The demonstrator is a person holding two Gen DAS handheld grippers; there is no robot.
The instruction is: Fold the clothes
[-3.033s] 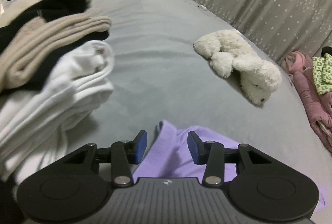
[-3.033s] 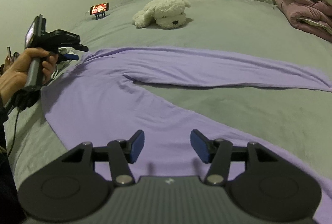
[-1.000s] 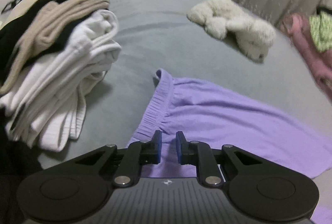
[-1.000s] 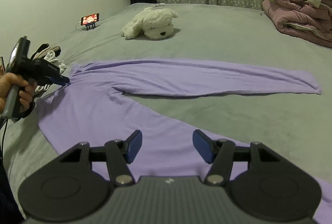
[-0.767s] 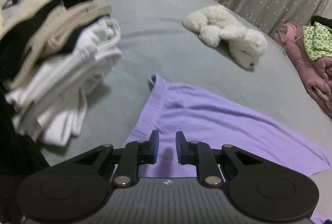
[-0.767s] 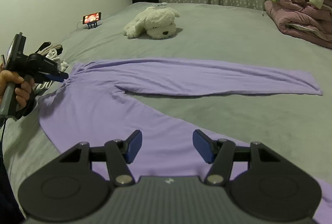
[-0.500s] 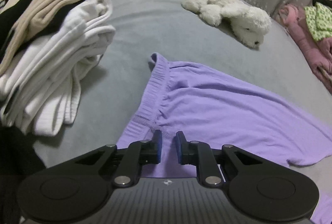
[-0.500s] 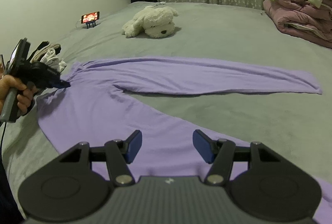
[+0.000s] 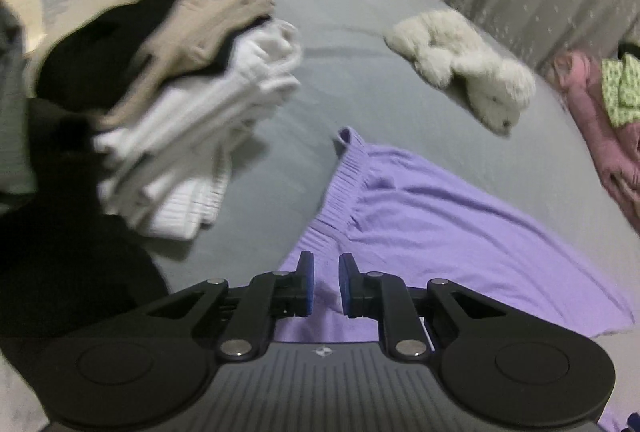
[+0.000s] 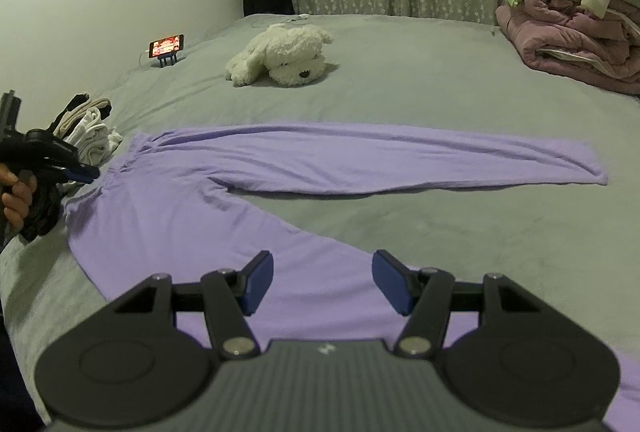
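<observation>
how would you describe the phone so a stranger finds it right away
Start at the grey bed, then go to its far left edge by the wall, past the white plush dog. The phone stands on a small blue stand, the only thing with a lit screen.

Each handheld black plastic left tool point(image 9: 324, 286) and right tool point(image 10: 322, 282) has a broad ribbed grey-black base with a small pale emblem at its middle, two round raised discs at the sides, and angular black link arms pinned with silver screws. The fingers point(image 10: 260, 282) end in flat blue pads. A bare hand point(image 10: 16, 198) shows no sleeve.
</observation>
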